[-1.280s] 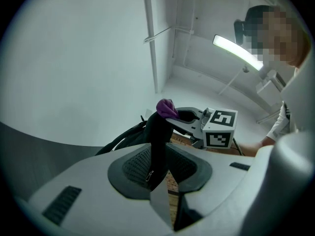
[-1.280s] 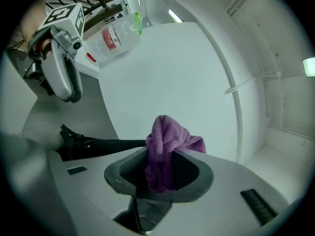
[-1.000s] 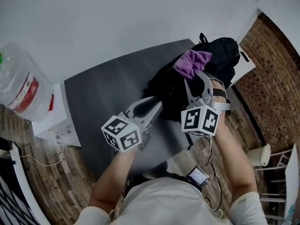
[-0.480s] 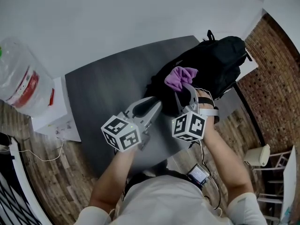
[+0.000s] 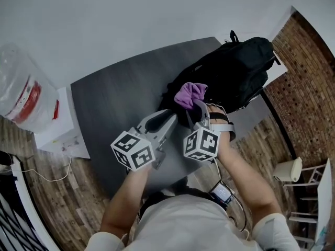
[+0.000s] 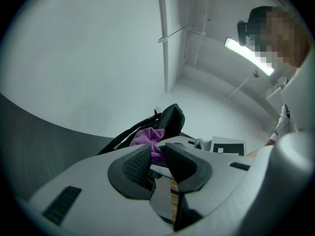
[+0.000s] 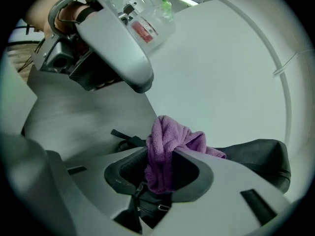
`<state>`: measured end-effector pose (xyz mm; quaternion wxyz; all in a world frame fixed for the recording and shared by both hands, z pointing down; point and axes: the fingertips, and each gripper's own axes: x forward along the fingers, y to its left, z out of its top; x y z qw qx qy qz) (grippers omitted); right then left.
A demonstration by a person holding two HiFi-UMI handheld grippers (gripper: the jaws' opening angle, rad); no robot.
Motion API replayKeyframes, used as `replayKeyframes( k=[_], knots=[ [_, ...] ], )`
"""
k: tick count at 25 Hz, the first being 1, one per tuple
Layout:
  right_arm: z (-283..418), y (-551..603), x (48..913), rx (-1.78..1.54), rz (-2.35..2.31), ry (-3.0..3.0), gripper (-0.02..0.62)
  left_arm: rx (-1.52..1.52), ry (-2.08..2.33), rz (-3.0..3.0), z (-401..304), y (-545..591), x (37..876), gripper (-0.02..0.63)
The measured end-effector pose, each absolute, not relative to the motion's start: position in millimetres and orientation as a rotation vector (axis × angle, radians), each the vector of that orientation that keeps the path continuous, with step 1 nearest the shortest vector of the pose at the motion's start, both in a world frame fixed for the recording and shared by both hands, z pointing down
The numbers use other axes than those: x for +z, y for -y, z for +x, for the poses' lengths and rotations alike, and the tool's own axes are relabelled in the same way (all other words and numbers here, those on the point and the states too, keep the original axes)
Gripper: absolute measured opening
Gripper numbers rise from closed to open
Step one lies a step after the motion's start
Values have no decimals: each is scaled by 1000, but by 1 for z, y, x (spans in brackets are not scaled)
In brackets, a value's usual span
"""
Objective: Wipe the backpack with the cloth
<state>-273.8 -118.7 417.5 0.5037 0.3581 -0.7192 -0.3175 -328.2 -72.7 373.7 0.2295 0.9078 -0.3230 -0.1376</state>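
Backpack (image 5: 235, 72) lies at the worktop's (image 5: 115, 103) far right corner. Right gripper (image 5: 197, 107) pinches the purple cloth (image 5: 189, 94) at its near side. Left gripper (image 5: 168, 123) is slightly parted and empty. With nothing bracing it, the backpack may slide under wiping.

Backpack (image 5: 235, 72): black throughout, straps included. Cloth (image 5: 189, 94): plain purple. Surface (image 5: 115, 103): dark grey with a faint grain. Left gripper (image 5: 172, 118) and right gripper (image 5: 197, 106): light grey shells with black ribbed pads on the jaws. Each cube carries black square markers on white. Water jug (image 5: 23, 90), off the surface's left edge: clear, with a red label and a green cap (image 7: 166, 5). Back wall (image 5: 131, 20): white. Brick wall (image 5: 309, 82), past the right edge: red-brown. Floor (image 5: 52, 192): brown wood planks. Person's shirt (image 5: 183, 224): off-white.
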Motion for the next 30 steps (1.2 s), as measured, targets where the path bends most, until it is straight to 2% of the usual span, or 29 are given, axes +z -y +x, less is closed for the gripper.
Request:
replayKeyframes(
  k=[12, 23, 30],
  knots=[
    [-296, 65, 415, -793, 795, 1896, 137, -339, 874, 2489, -328, 68, 384, 94],
    [-233, 46, 335, -972, 1107, 1831, 137, -348, 767, 2543, -306, 59, 366, 93],
    [-196, 44, 265, -1199, 1330, 1652, 137, -314, 691, 2573, -283, 60, 363, 93]
  ],
)
